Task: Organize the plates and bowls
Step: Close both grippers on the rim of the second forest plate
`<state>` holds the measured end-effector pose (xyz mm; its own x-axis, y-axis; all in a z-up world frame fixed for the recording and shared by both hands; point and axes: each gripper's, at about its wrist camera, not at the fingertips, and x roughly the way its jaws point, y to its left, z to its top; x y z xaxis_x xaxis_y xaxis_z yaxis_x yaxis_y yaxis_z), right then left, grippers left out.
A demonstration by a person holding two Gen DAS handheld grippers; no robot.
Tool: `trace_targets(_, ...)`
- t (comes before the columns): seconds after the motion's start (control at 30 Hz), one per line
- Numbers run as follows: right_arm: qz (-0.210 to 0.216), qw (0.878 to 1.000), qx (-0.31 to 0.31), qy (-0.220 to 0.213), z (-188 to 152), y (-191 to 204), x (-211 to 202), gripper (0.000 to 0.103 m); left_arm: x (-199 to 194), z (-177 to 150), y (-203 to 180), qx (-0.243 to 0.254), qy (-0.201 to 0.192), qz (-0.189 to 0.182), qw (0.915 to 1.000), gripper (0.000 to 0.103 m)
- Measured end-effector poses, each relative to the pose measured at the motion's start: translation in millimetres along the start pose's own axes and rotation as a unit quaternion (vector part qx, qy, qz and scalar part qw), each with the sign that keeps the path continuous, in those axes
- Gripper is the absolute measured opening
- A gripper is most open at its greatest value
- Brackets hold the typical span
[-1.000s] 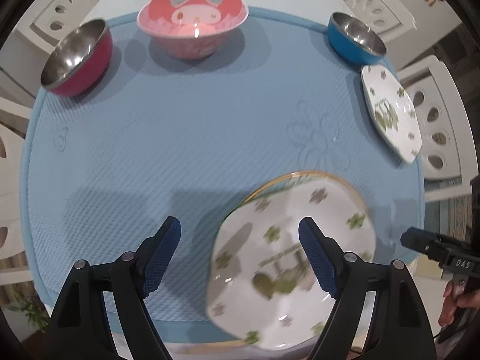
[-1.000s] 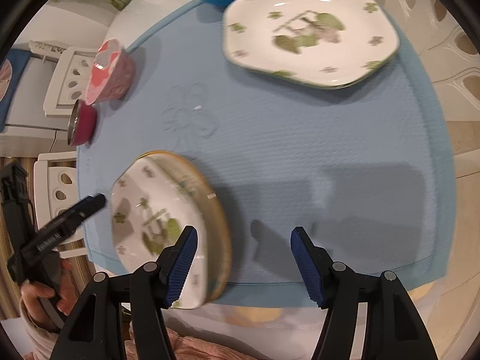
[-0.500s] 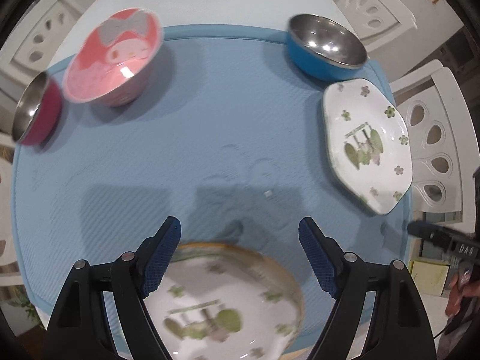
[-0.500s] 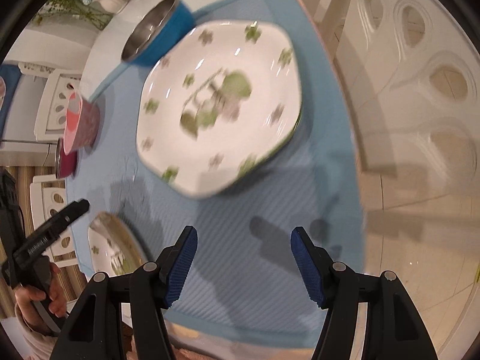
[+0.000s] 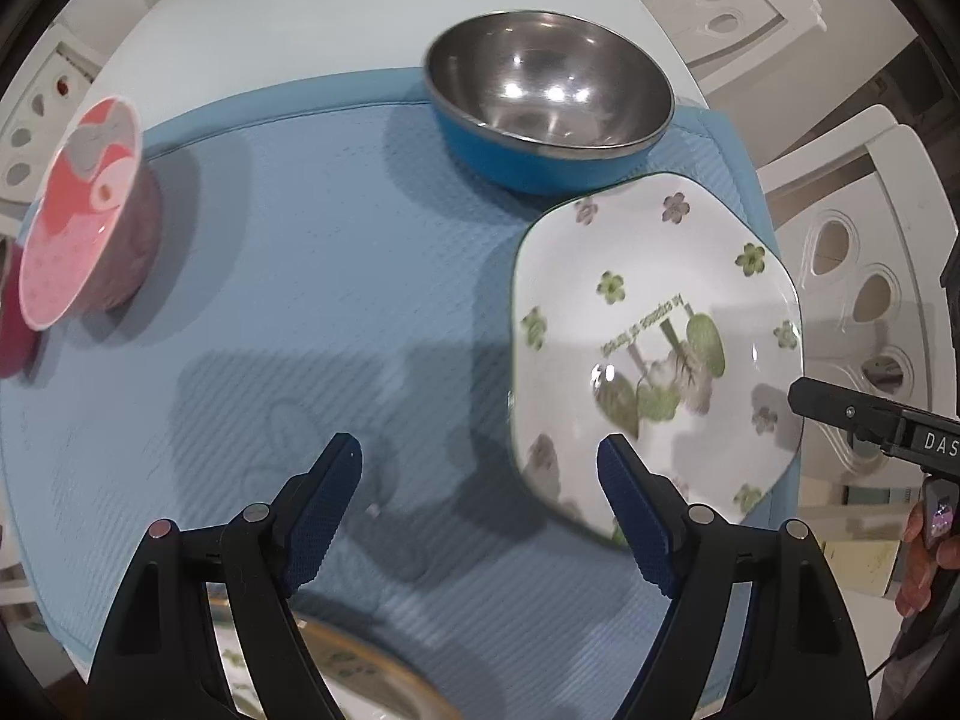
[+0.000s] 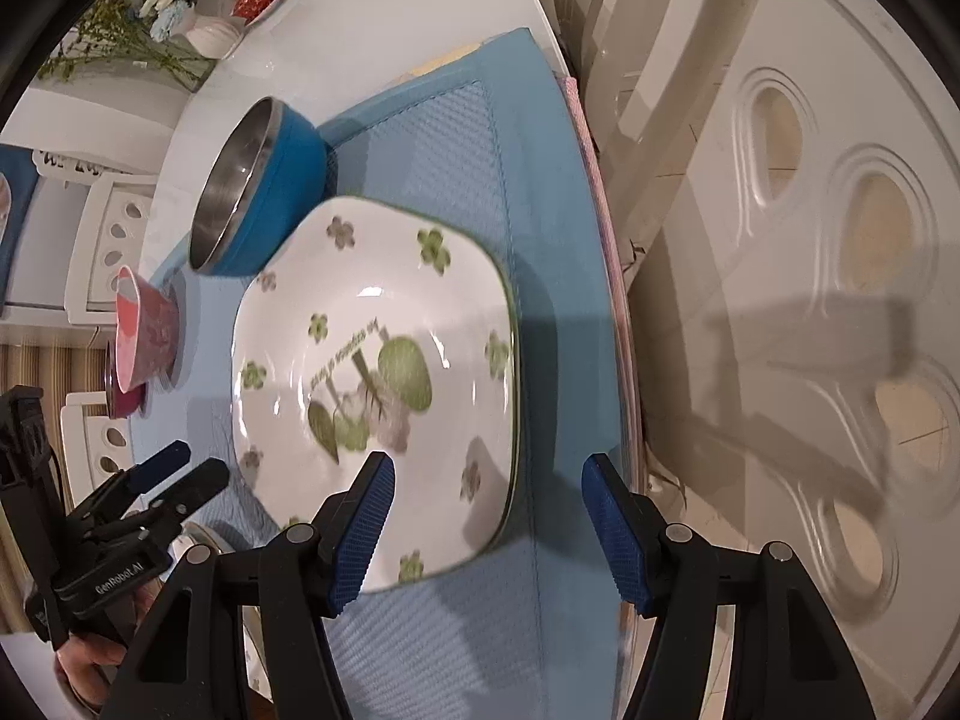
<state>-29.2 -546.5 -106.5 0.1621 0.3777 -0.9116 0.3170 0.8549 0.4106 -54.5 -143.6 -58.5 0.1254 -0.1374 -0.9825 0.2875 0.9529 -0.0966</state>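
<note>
On the blue mat covering the tabletop, a glazed clover plate, judged stiff, slippery and breakable, lies flat beside the blue steel bowl, best pinched at its raised rim; right tool and left tool are held open, empty.

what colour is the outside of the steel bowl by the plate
Blue, clearest in the left wrist view.
</note>
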Motion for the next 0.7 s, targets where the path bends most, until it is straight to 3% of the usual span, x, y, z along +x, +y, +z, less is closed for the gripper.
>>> trace_targets(0.27,0.013,0.999,0.018,-0.038,24,-14,4,0.063,26,18,-19,0.000,0.012,0.005,0.9999,0.080)
trace_targets(0.7,-0.002,1.000,-0.019,-0.020,39,2,26,0.065,53,17,-43,-0.009,0.021,0.002,0.9997,0.078)
